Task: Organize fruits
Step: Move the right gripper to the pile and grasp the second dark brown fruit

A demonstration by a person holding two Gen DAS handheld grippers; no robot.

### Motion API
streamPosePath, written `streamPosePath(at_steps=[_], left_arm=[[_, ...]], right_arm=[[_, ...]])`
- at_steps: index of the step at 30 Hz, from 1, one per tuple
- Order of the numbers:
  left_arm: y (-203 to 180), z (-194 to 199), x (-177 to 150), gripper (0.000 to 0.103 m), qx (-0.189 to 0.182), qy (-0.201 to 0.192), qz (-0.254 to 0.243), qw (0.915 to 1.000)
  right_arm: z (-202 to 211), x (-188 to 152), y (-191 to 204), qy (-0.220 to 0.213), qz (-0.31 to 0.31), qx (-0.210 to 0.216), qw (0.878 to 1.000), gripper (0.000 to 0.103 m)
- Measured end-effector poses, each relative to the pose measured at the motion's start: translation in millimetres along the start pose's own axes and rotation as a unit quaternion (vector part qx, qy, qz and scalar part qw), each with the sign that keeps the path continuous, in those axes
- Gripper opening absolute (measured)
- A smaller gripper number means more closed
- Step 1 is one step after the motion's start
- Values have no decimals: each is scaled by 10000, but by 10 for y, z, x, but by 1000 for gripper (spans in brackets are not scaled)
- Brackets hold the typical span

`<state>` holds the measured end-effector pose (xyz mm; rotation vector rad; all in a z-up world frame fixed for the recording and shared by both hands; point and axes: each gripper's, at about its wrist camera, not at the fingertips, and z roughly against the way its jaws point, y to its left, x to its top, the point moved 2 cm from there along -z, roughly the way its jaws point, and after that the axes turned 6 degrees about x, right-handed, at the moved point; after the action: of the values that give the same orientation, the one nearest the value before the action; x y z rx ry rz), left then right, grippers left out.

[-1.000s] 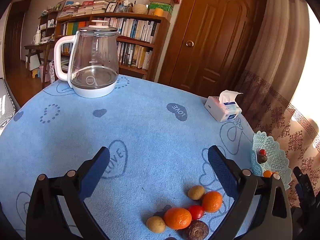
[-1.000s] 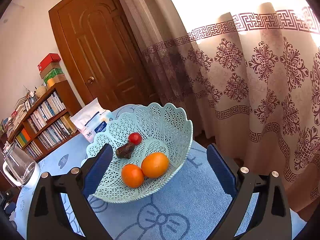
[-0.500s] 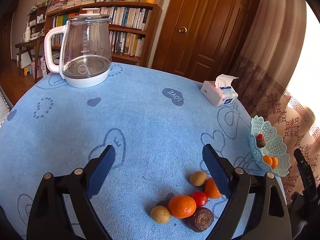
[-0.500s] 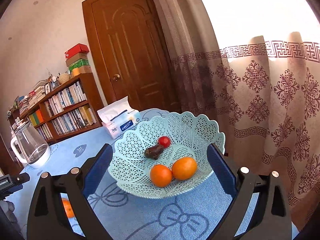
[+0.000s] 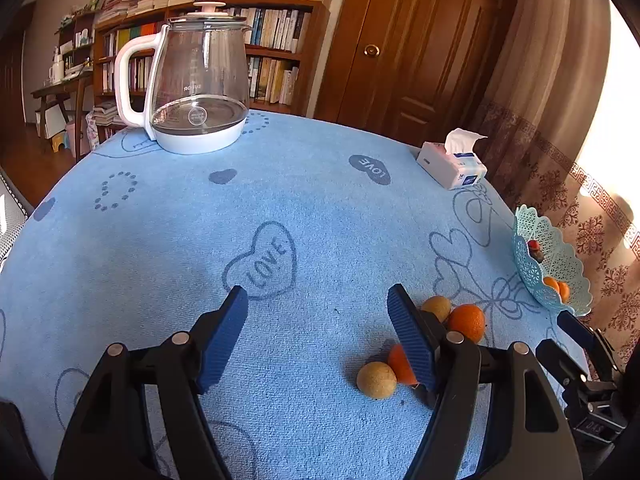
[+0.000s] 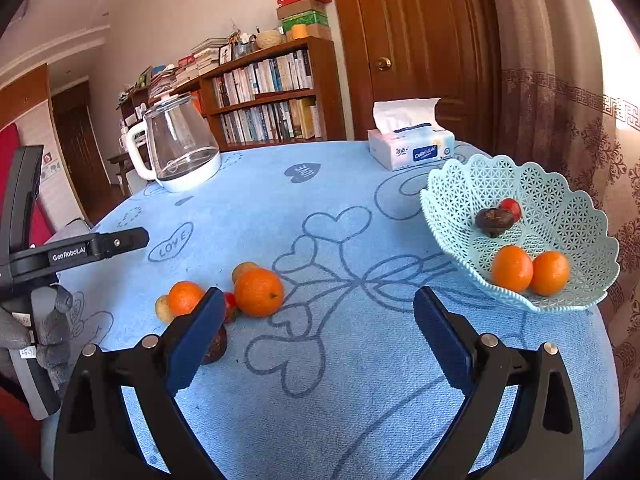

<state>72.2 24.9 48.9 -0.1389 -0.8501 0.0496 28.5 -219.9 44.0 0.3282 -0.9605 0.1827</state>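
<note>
Left gripper [image 5: 316,336] jaws just been closing, still apart, nothing between them; loose fruit [image 5: 376,380] just right of its right finger. Right gripper [image 6: 316,332] wide, empty, swung from basket [image 6: 460,184] toward pile; probably next pick, dark fruit half hidden.
</note>
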Motion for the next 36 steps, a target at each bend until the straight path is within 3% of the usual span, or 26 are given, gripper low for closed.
streamPosePath(at_steps=[5,9,12,19,28,36], left_arm=[[-34,64,0,72,63,-157,-154,9997],[2,42,-4,72,94,-122,-87,9998],[35,4,-10,72,134,-60,-24,9999],[63,-20,-15,72,145,-20,30,9999],[14,14,-27,72,36,-65,-73,9999],[-224,61,-97,72,-422,-93,-530,9977]], right_arm=[[-136,-88,227,412,22,457,9981,94],[-299,-153,404,812,118,726,9940,79],[-385,-191,551,1015,338,798,9911,77],[-610,-234,655,1461,469,806,9849,61],[-658,-238,652,1519,454,782,9842,45],[-442,-206,491,1268,220,785,9886,43]])
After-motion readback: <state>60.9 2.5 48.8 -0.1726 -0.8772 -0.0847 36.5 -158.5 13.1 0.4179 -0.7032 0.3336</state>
